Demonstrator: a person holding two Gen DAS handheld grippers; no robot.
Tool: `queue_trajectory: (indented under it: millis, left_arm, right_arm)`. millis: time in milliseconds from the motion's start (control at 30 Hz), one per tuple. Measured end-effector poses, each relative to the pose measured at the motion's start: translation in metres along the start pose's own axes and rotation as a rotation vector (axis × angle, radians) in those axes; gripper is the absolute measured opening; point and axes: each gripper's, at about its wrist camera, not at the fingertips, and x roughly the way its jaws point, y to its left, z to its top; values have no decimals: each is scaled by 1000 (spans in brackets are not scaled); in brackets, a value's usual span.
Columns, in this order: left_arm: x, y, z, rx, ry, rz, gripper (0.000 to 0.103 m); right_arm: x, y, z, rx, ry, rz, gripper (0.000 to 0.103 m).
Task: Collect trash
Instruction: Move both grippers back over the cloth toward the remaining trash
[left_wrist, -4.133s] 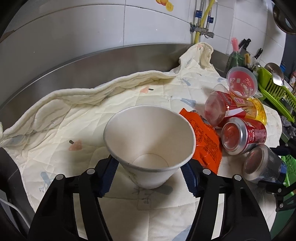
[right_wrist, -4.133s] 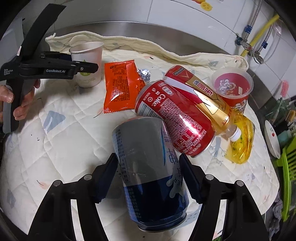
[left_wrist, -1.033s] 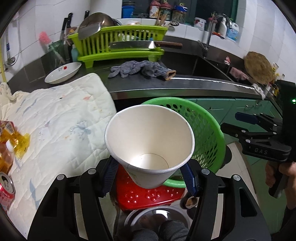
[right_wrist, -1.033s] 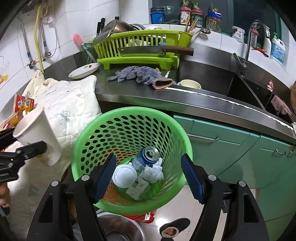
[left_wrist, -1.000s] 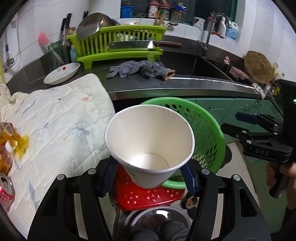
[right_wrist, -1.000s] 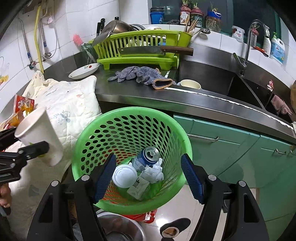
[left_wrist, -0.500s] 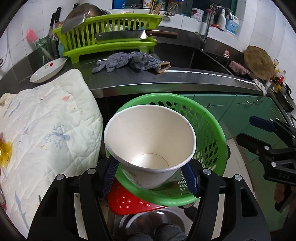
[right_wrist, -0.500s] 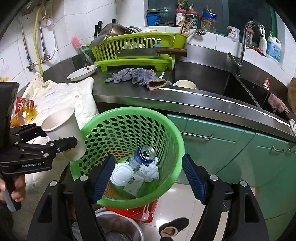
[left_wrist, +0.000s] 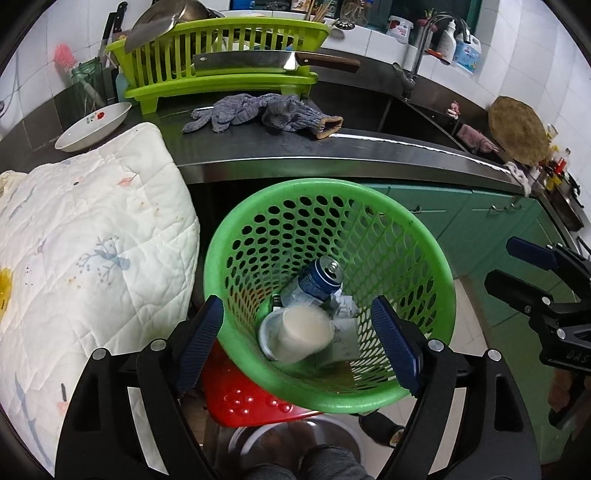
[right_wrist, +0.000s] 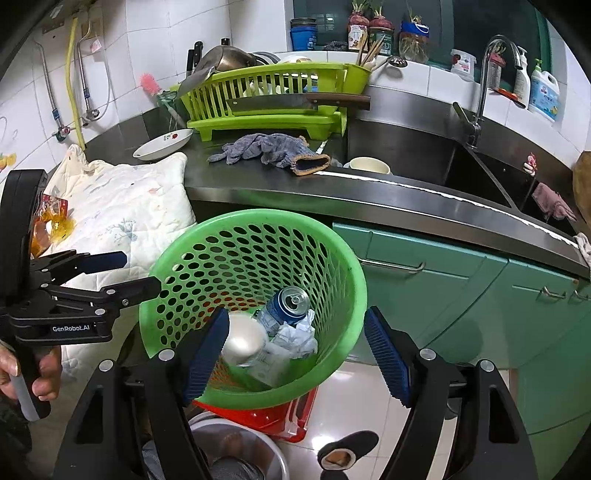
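The left tool (left_wrist: 297, 345) has just been opening, and its blue pads stand spread with nothing between them. Below them the paper cup (left_wrist: 303, 332) is a white blur inside the green basket (left_wrist: 436, 295), so whether it has landed or is mid-fall can't be told. From the right wrist view the same cup (right_wrist: 243, 338) smears behind the near pad, half covered. The blue can (right_wrist: 284, 306) leans against the basket's inner wall, top up, beside crumpled white paper (right_wrist: 299, 338); what lies under the pile is hard to read. The right tool (right_wrist: 295, 350) hangs over the basket too, pads apart and holding nothing. The basket sits on something red (left_wrist: 247, 398), mostly hidden. Up on the worktop (left_wrist: 258, 147), grey gloves (left_wrist: 258, 114) lie near the front edge, and the quilted cloth (left_wrist: 92, 236) drapes over the left end, its far side cut off by the frame.
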Motion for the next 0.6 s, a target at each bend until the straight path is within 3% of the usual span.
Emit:
queue_trajectory:
  millis: [267,600]
  left_arm:
    - [-27,17,-7,-7,-34,45,81]
    - [-76,58,-28,-60,-72,141,81]
  right_arm:
    - [-2,14,2,-18,-2,18,73]
    - [1,58,9,-79,-11,83,73]
